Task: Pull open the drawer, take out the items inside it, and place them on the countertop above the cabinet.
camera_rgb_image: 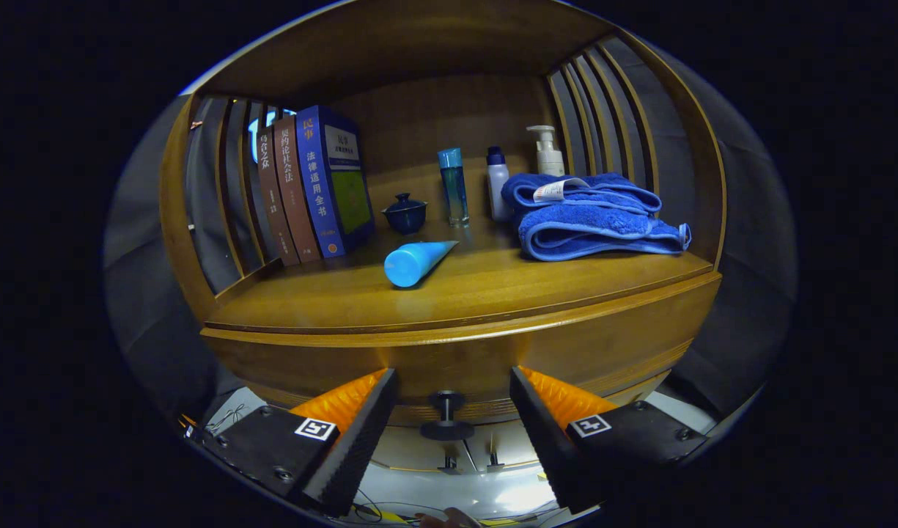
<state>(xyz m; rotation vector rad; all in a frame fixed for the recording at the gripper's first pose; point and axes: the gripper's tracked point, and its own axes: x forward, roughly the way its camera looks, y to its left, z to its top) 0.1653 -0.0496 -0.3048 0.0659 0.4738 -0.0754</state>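
A wooden cabinet fills the gripper view, with its countertop (pixel 492 290) under an open shelf niche. Below the countertop's front edge runs the drawer front (pixel 610 348), which looks closed. Its dark round knob (pixel 446 414) sticks out just ahead of my fingers, level with the gap between them. My gripper (pixel 452 411) is open, the fingers wide apart on either side of the knob and not touching it. A blue tube (pixel 416 262) lies on its side on the countertop, cap toward me. What the drawer holds is hidden.
On the countertop stand three books (pixel 309 191) at the left, a small dark lidded cup (pixel 405 213), a tall blue bottle (pixel 454 185), a white bottle (pixel 498 182), a pump bottle (pixel 547 150) and folded blue towels (pixel 591 216). Slatted side panels enclose both ends.
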